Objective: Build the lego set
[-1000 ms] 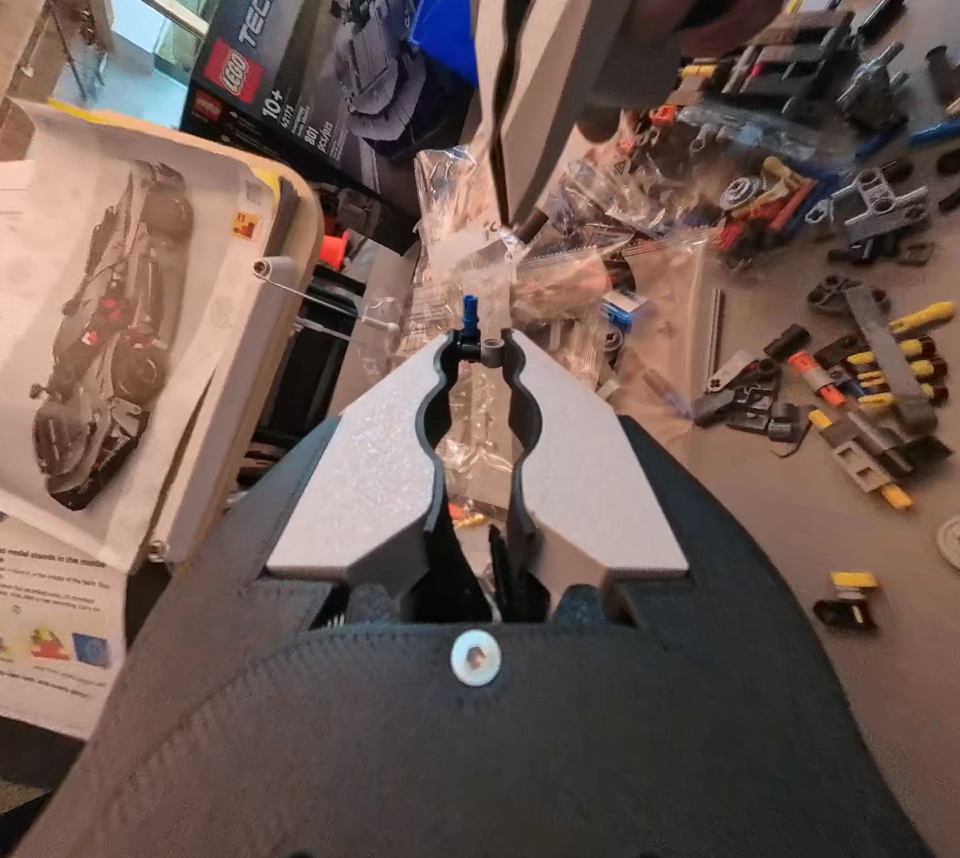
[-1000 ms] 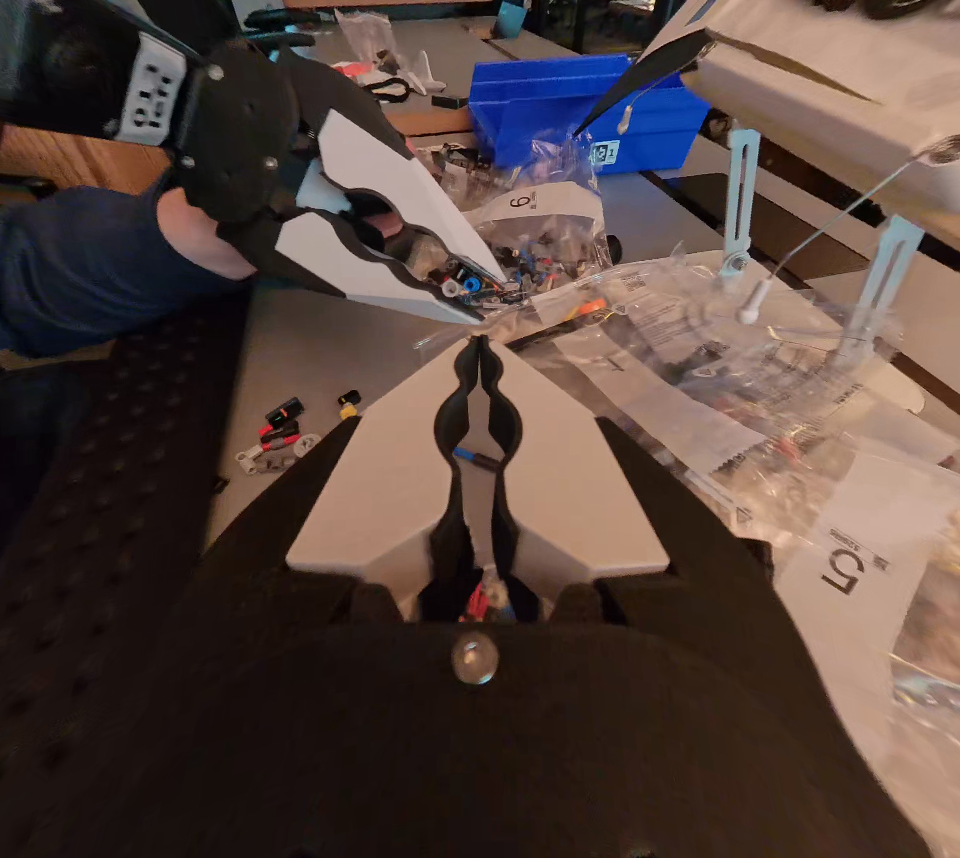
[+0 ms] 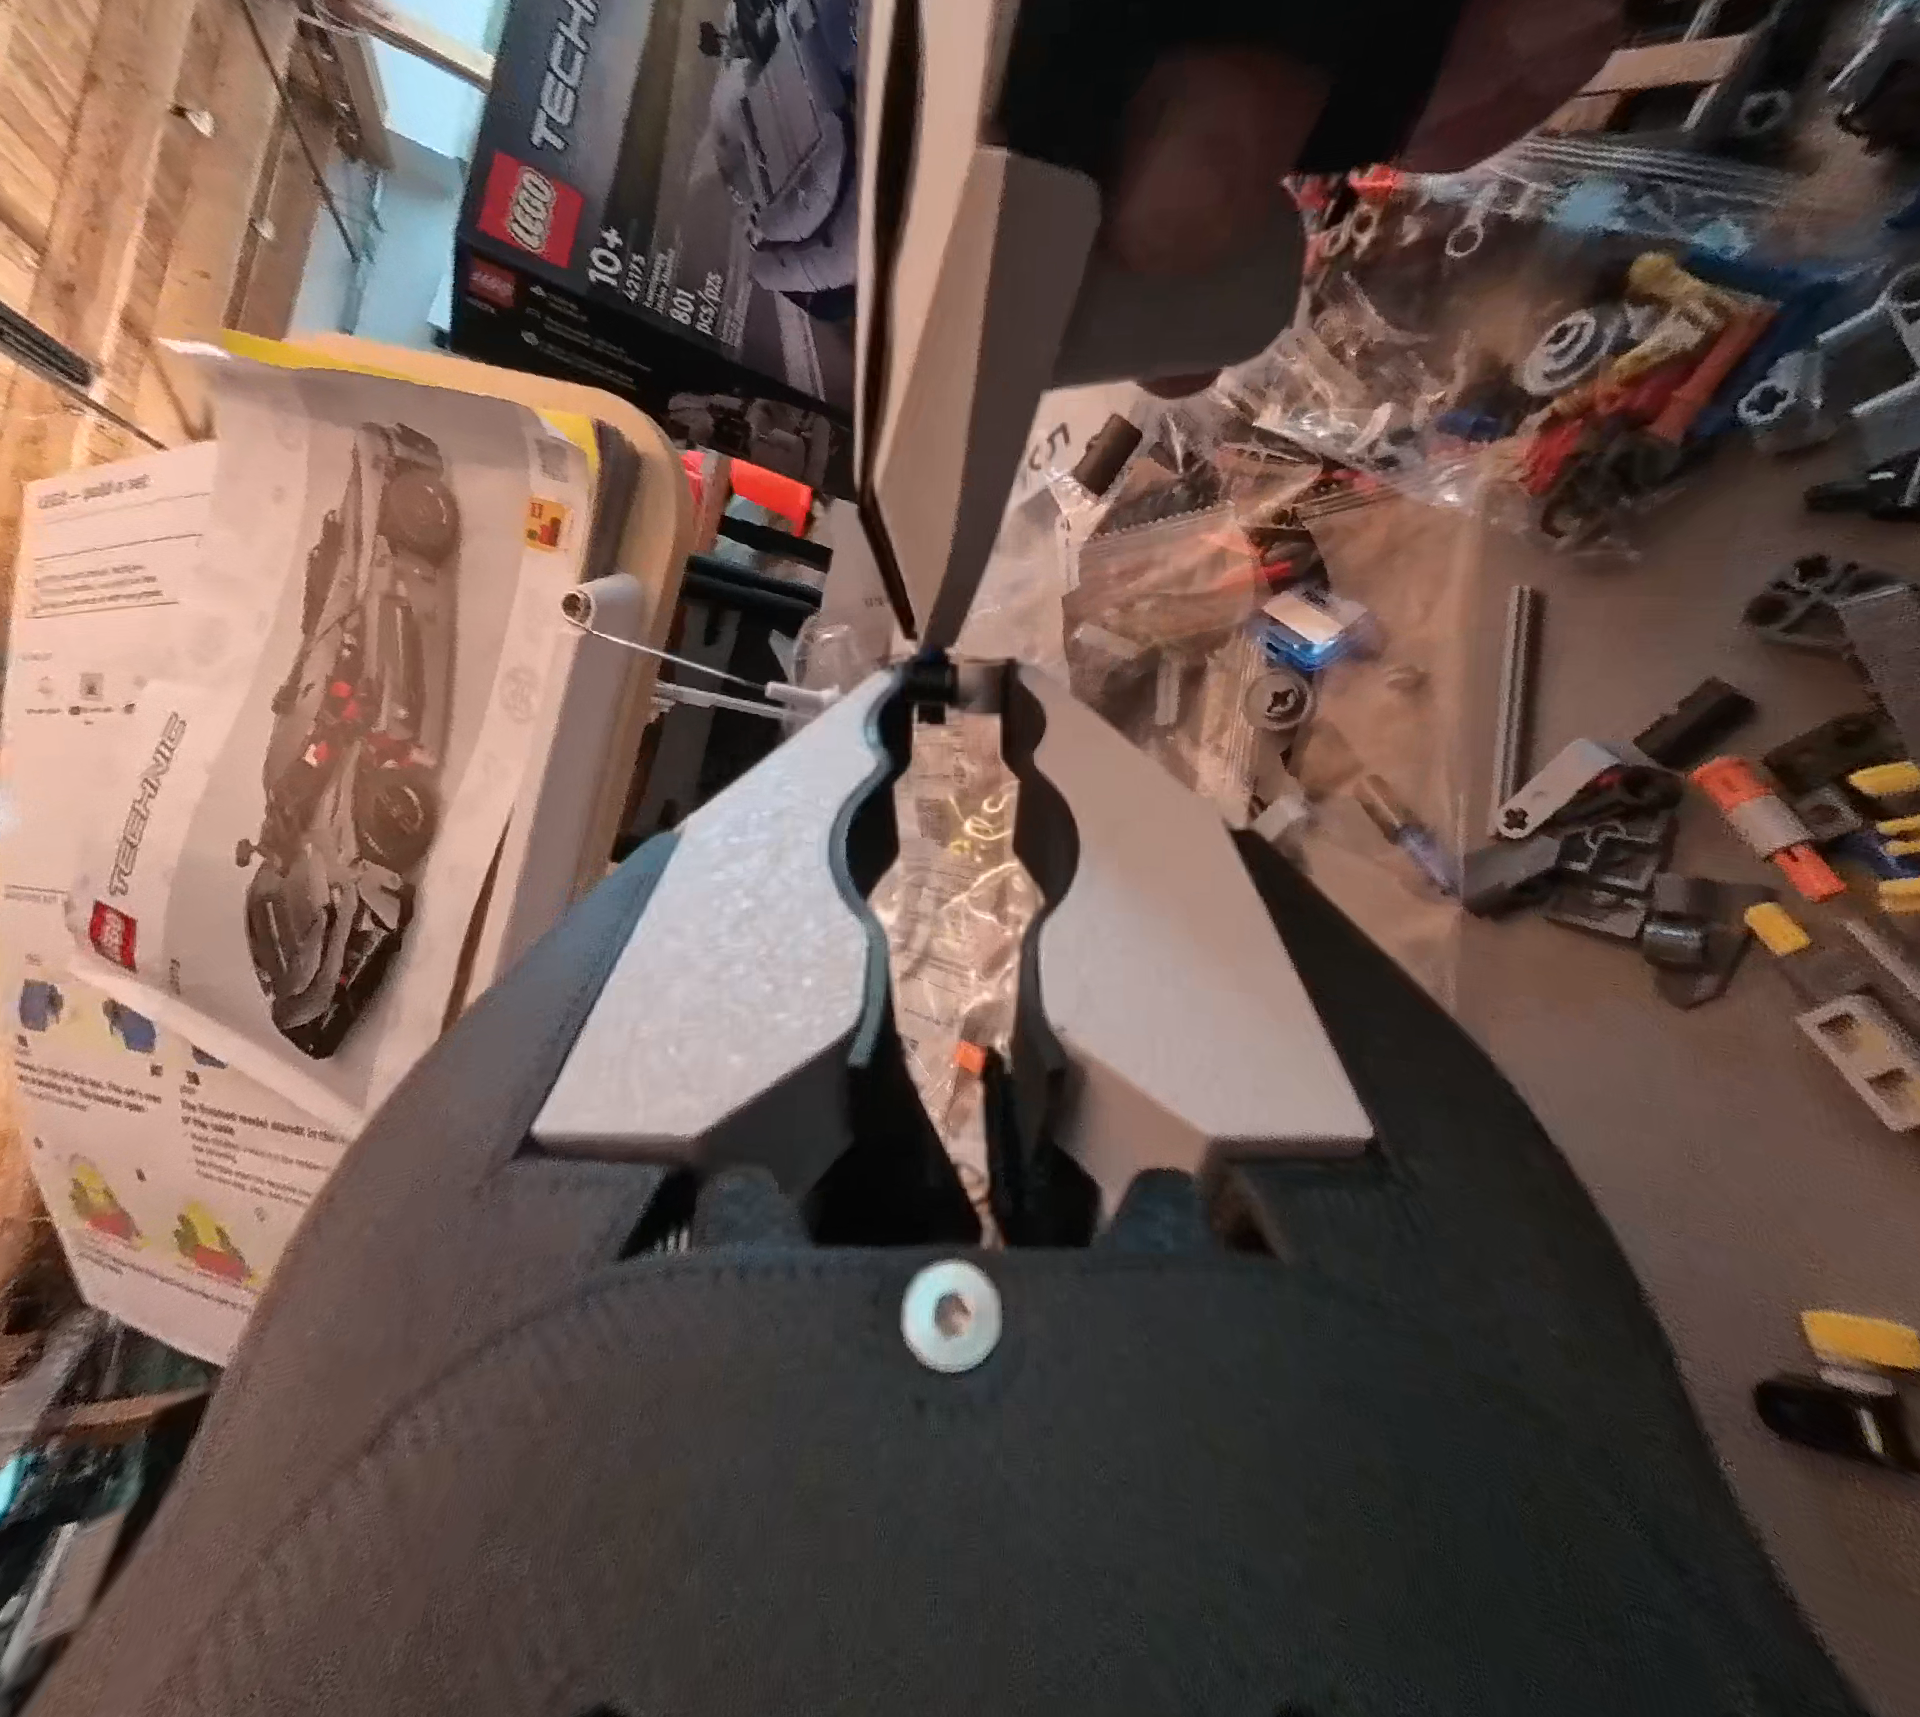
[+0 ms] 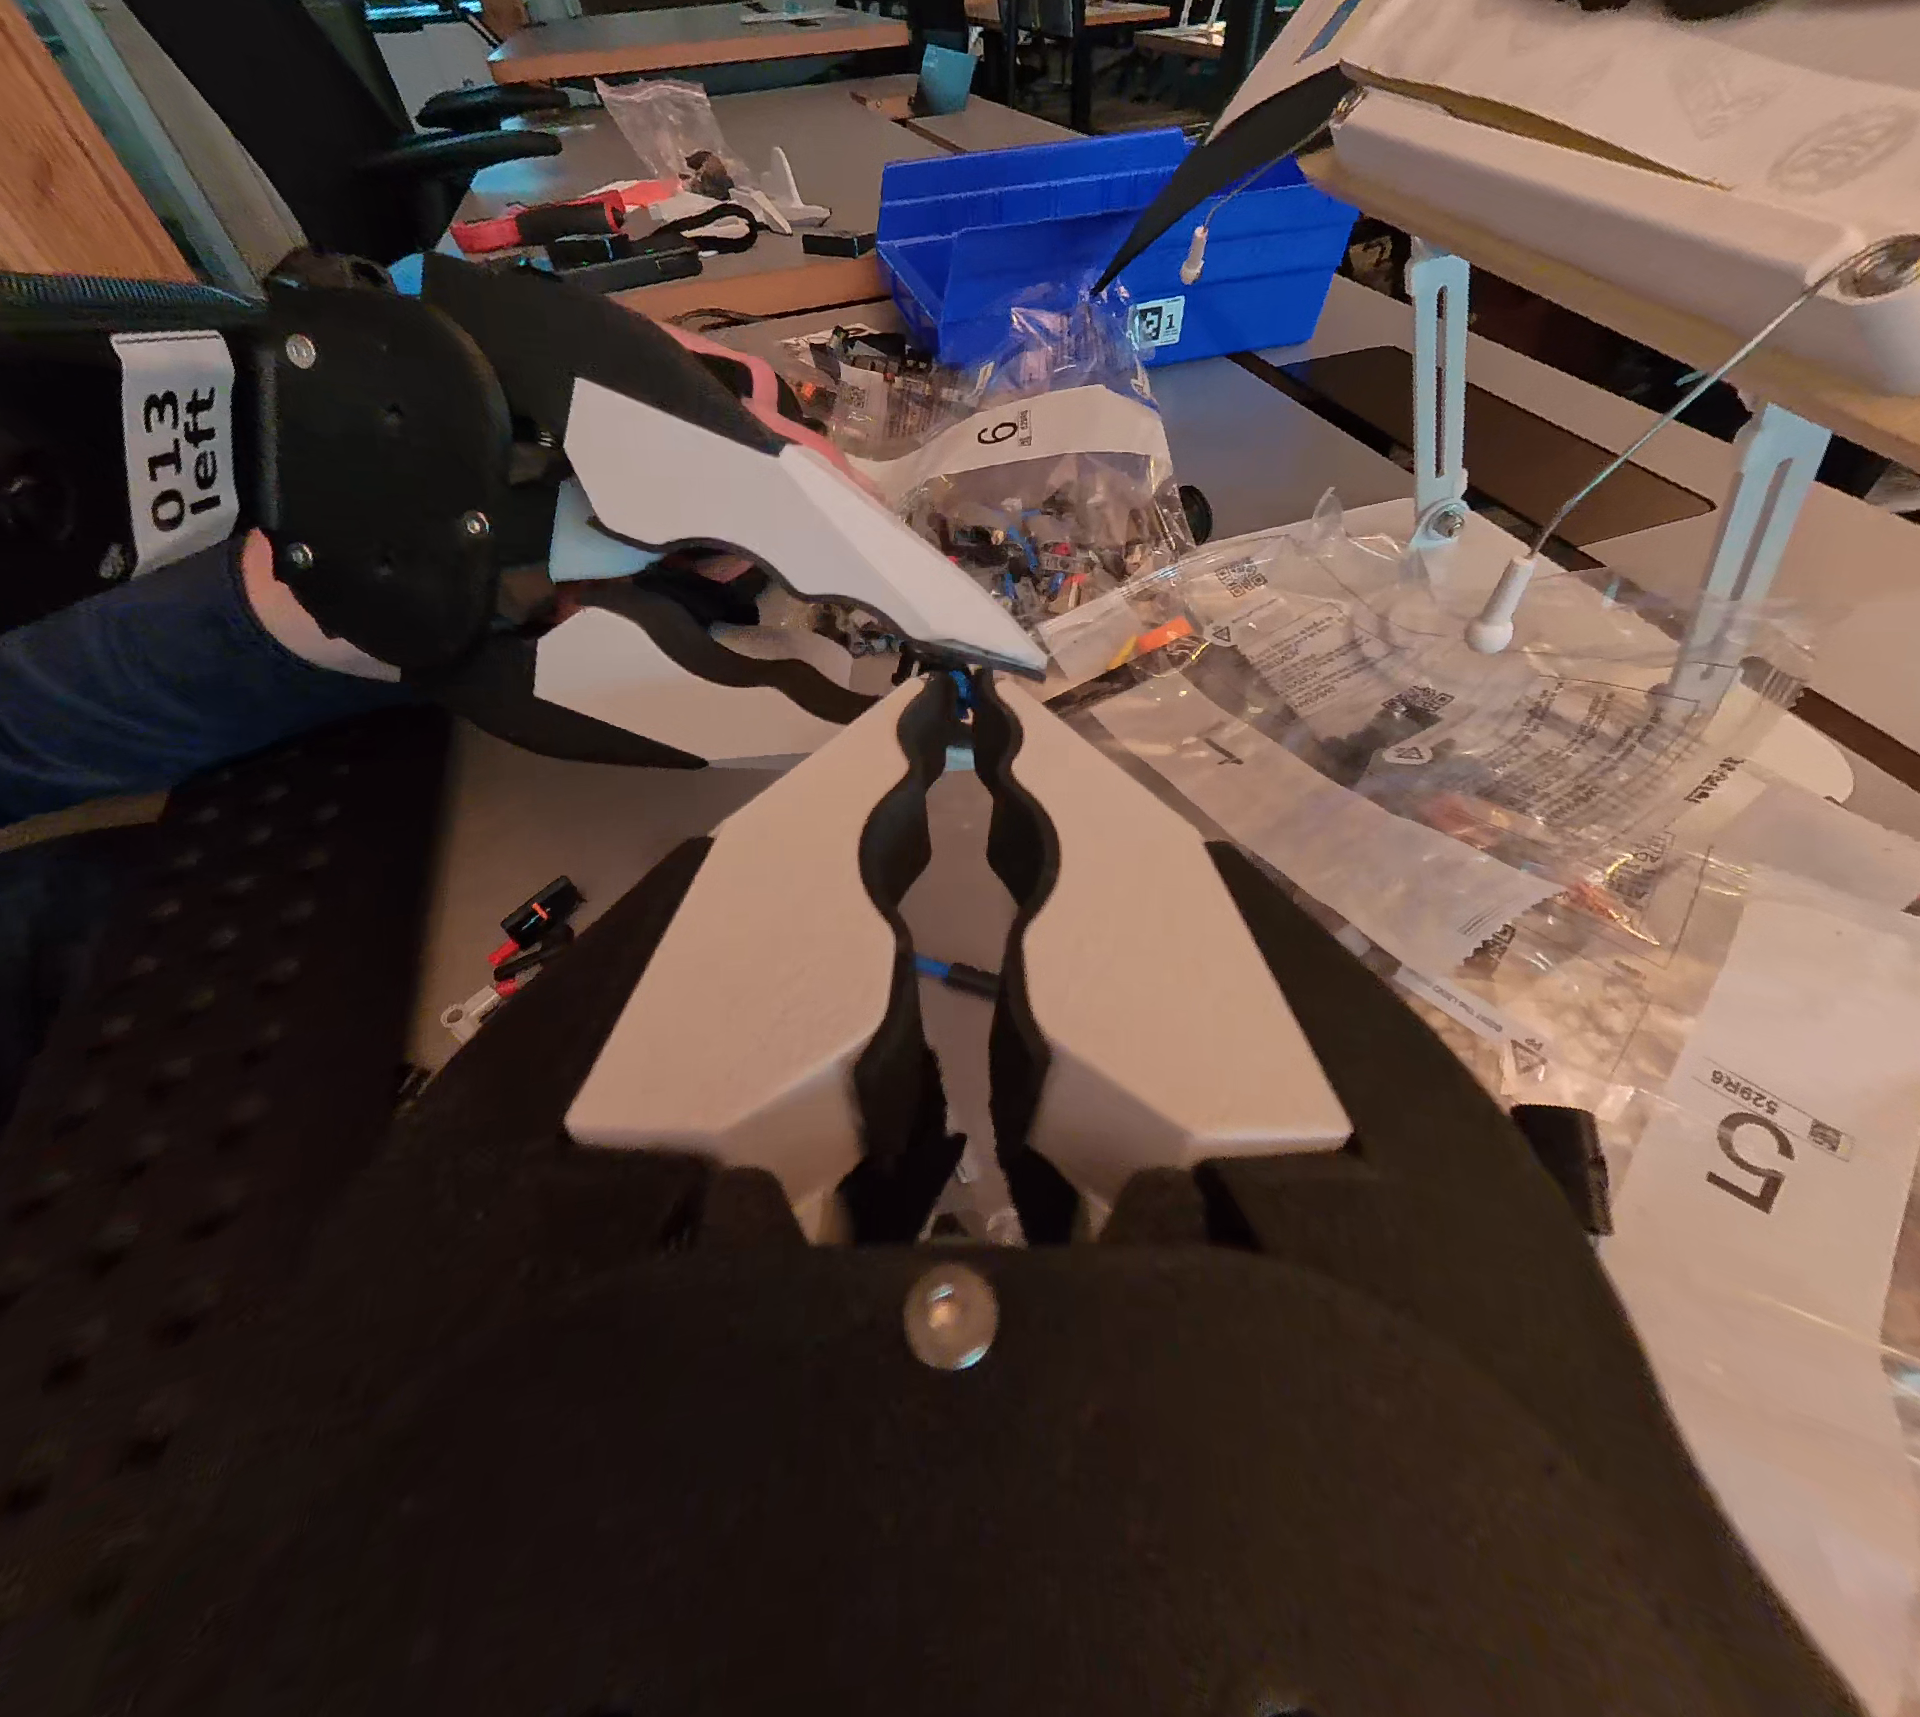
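Observation:
My left gripper (image 3: 956, 680) is shut on a small black and grey connector (image 3: 935, 686) at its tips, held above the table. A blue pin (image 4: 963, 688) sticks out of that connector. My right gripper (image 4: 961, 696) is shut with its tips on the blue pin. In the left wrist view the right gripper (image 3: 920, 628) comes down from above and meets the connector tip to tip. In the right wrist view the left gripper (image 4: 1023, 665) reaches in from the left, held by a person's hand.
The set's box (image 3: 623, 161) and an instruction booklet on a stand (image 3: 312, 680) are at the left. Clear bags of parts (image 4: 1039, 504) lie beyond the grippers. Loose pieces (image 3: 1662, 836) cover the table at right. A blue bin (image 4: 1039, 233) stands behind. A loose pin (image 4: 956, 971) lies below. The tips of both grippers are at nearly the same place.
The two grippers have come together. The right gripper's tips, apart from the left gripper's piece before, now meet the blue pin on it. The left gripper still holds the connector.

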